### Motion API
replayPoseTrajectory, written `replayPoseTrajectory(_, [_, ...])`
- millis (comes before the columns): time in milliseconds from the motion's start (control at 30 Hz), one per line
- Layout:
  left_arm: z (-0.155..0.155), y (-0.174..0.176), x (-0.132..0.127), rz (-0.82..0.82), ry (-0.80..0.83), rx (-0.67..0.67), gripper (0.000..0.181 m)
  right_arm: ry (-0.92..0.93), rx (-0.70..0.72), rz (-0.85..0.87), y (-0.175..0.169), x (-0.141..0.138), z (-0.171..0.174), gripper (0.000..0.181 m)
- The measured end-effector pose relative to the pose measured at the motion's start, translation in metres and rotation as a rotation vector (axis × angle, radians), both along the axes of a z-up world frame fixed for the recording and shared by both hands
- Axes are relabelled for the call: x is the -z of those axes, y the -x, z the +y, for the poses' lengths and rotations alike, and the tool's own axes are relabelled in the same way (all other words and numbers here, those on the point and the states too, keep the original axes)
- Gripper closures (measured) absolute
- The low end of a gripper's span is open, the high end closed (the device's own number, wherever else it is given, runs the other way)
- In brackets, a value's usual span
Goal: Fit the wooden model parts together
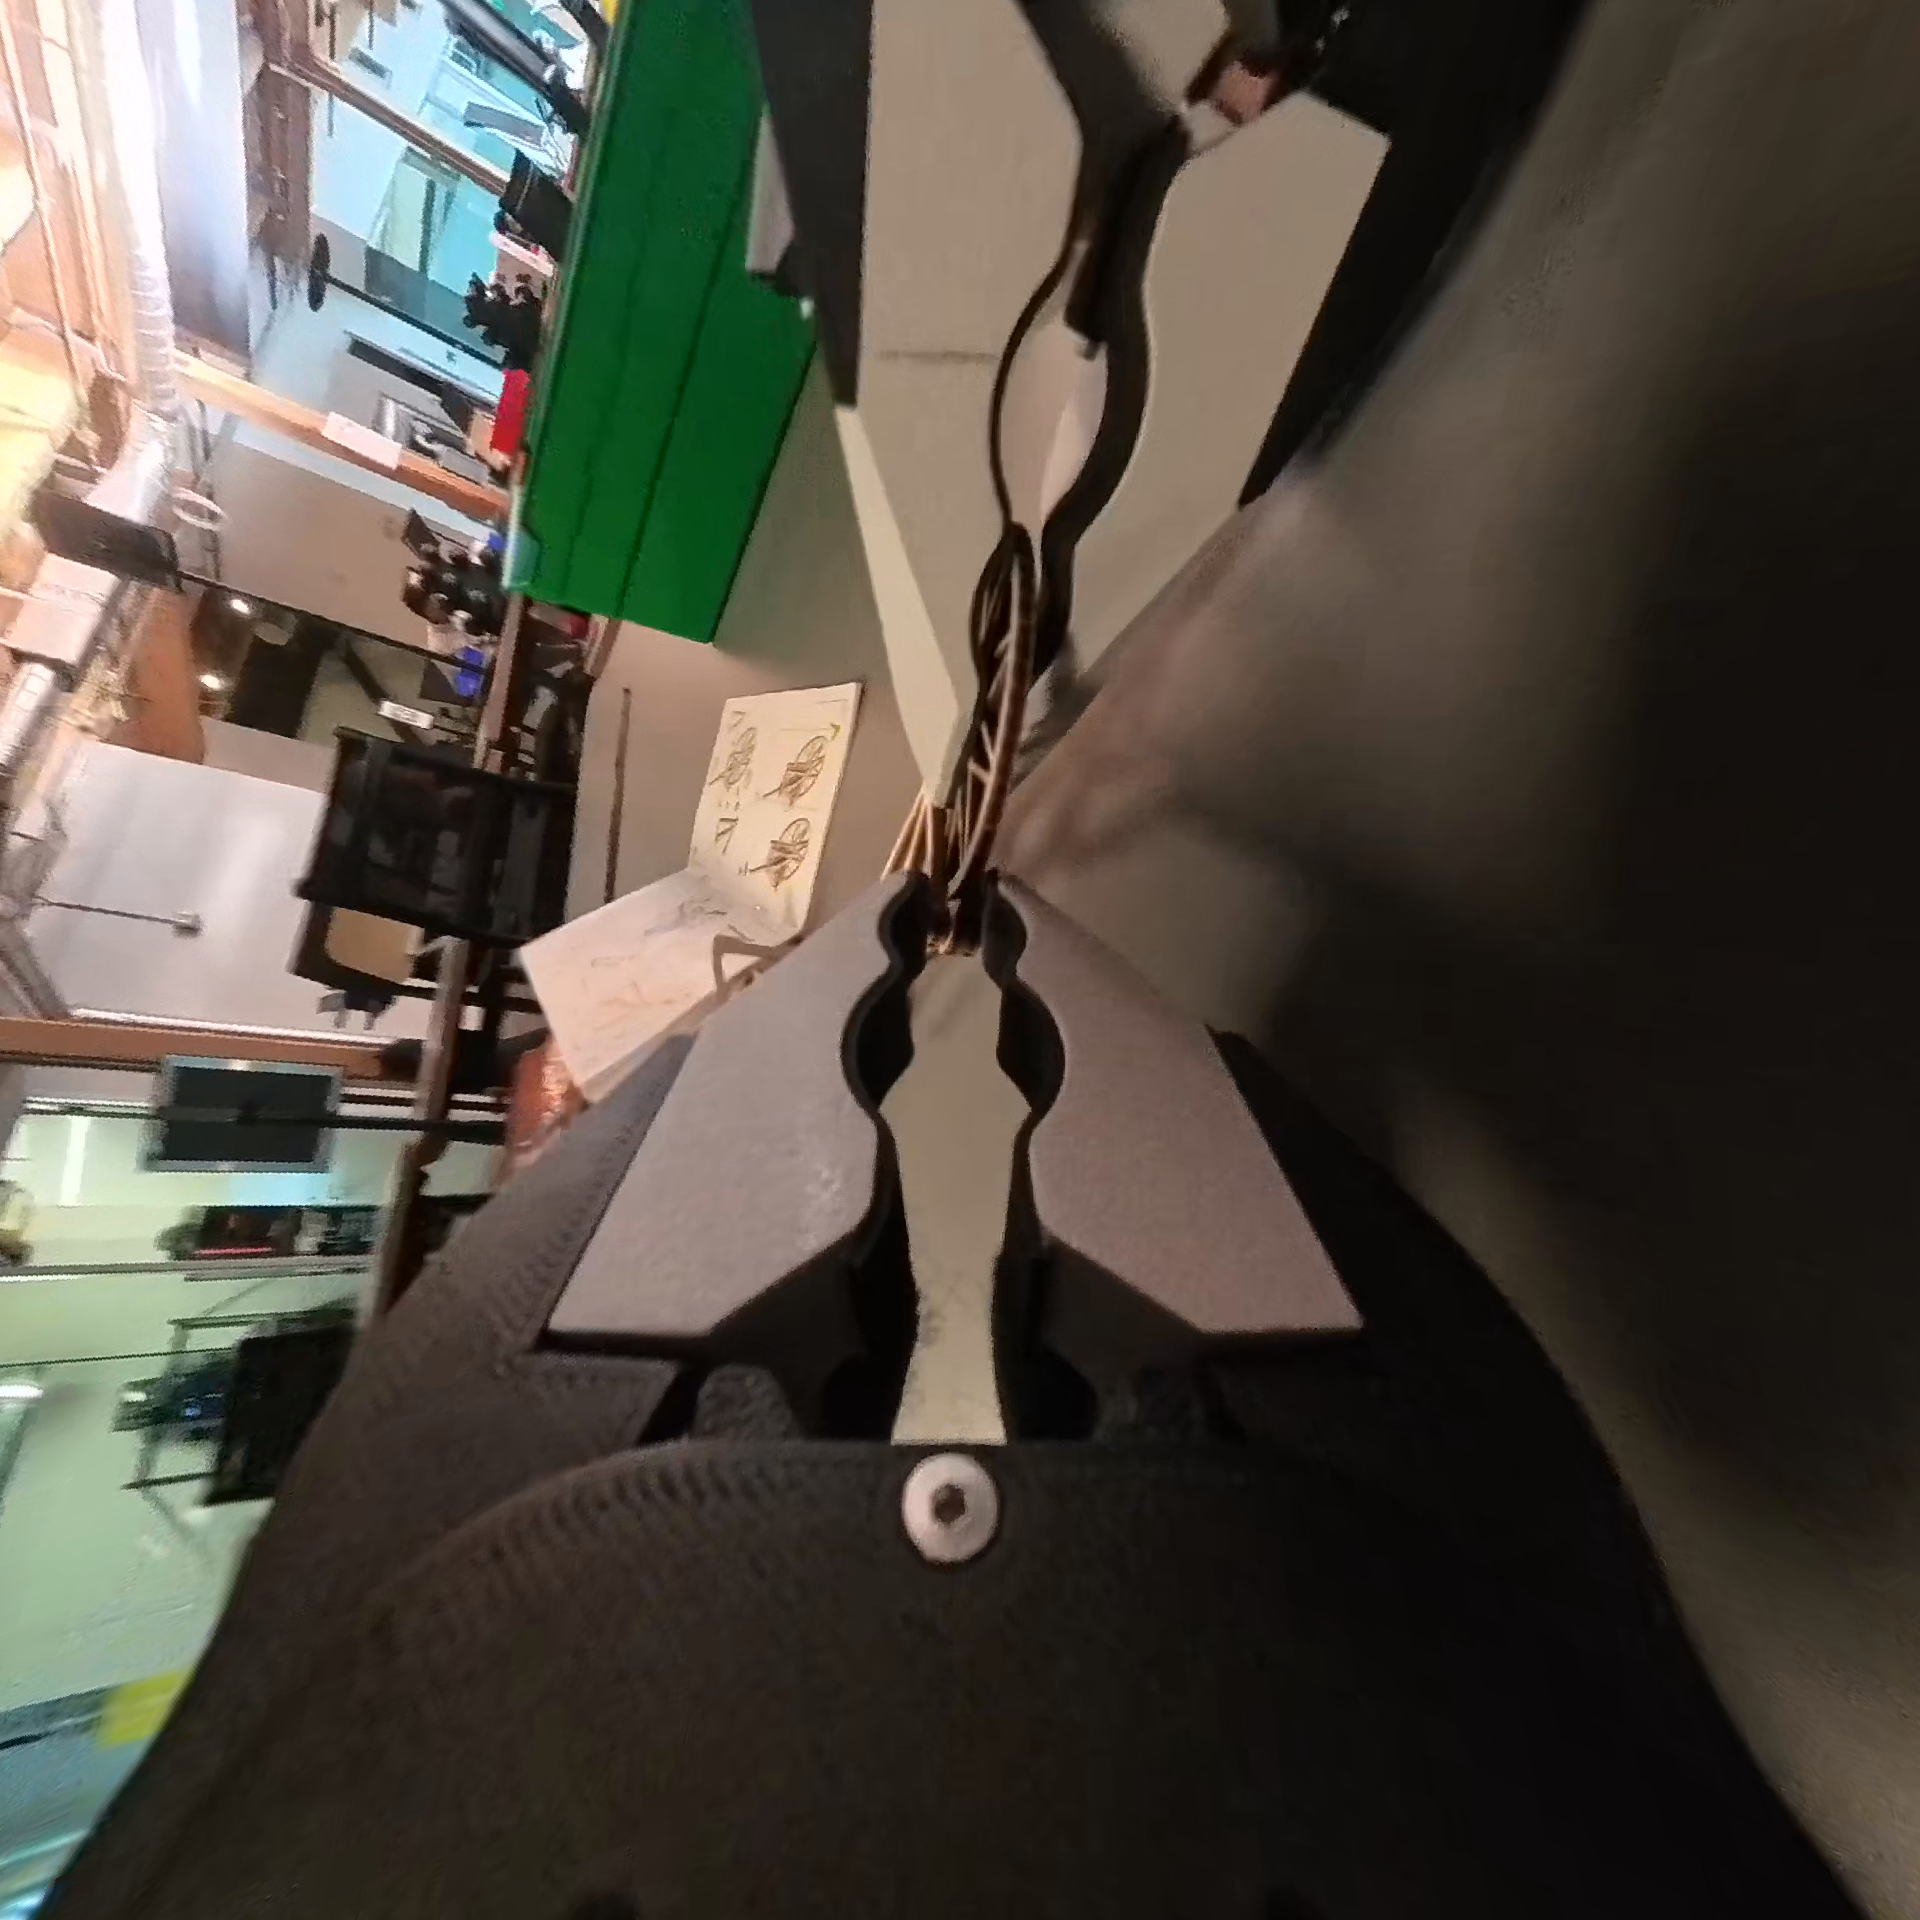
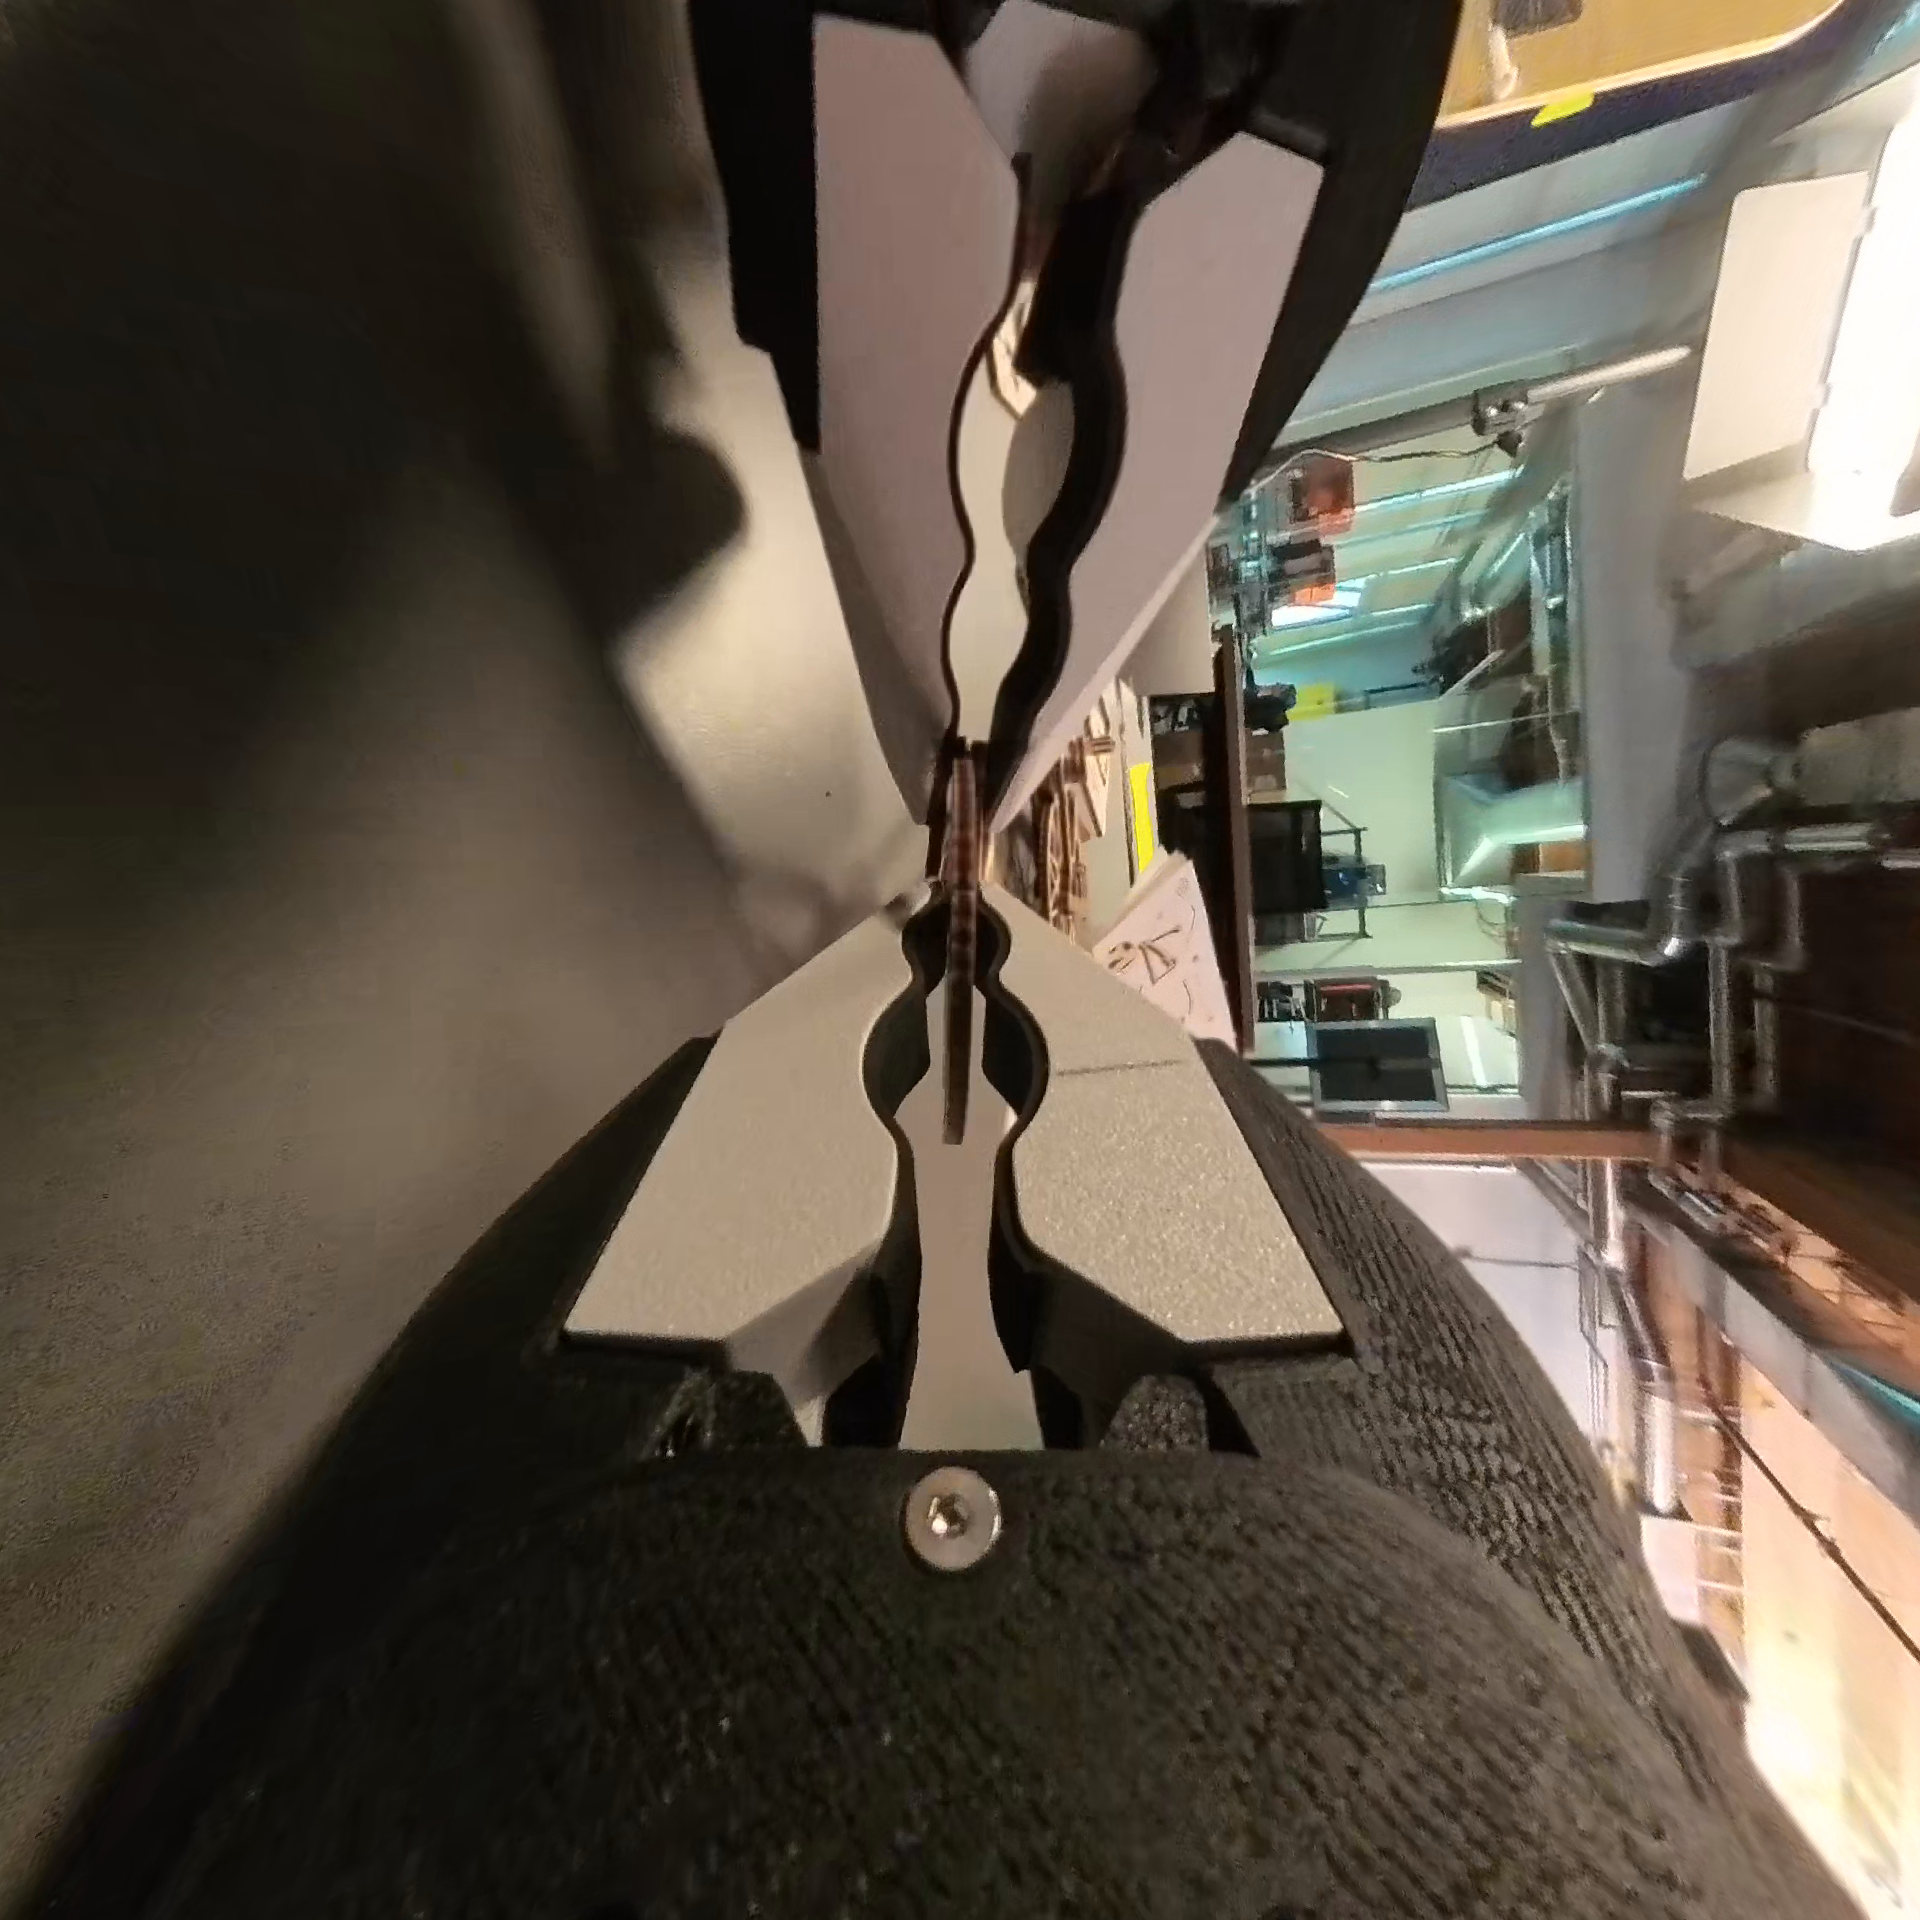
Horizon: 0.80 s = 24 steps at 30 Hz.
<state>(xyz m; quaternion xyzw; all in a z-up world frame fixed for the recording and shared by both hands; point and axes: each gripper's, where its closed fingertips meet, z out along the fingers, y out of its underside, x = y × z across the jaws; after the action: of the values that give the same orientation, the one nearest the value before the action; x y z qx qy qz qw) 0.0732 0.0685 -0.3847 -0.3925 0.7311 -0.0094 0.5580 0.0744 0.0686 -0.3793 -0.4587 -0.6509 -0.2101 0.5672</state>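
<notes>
A thin wooden model part (image 1: 982,769), a spoked lattice with dark laser-cut edges, is held edge-on between both grippers. My left gripper (image 1: 951,920) is shut on its near end. My right gripper (image 1: 1013,551) reaches in from the top of the left wrist view, tip to tip with the left one, on the far end. In the right wrist view my right gripper (image 2: 958,930) is shut on the wooden part (image 2: 958,1039), which runs back between its fingers. The left gripper (image 2: 966,753) meets it from above. Where the pieces join is hidden by the fingertips.
The views are turned sideways. The grey table (image 1: 1558,831) fills one side and also shows in the right wrist view (image 2: 312,831). An instruction sheet with drawings (image 1: 784,790), a green box (image 1: 644,364) and a black mesh basket (image 1: 436,842) lie beyond. Wooden cut-out sheets (image 2: 1070,831) lie behind. Left and right tips are no more than a few centimetres apart.
</notes>
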Motion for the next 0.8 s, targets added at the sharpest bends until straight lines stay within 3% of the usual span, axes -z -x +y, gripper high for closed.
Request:
replayPoseTrajectory(300, [0.008, 0.001, 0.007, -0.007, 0.156, -0.076, 0.173, 0.047, 0.038, 0.053, -0.007, -0.001, -0.002, 0.147])
replayPoseTrajectory(367, [0.011, 0.003, 0.006, -0.012, 0.173, -0.086, 0.173, 0.034, 0.013, 0.066, -0.007, -0.005, -0.011, 0.153])
replayPoseTrajectory(433, [0.010, 0.003, 0.006, -0.013, 0.187, -0.084, 0.173, -0.009, -0.002, 0.047, -0.007, -0.007, -0.017, 0.180])
replayPoseTrajectory(567, [0.006, 0.003, 0.008, 0.004, 0.156, -0.052, 0.173, 0.010, -0.039, 0.045, -0.010, -0.004, -0.019, 0.181])
replayPoseTrajectory(800, [-0.002, 0.006, -0.003, -0.062, 0.267, 0.026, 0.173, 0.036, -0.143, 0.097, -0.014, -0.010, -0.021, 0.181])
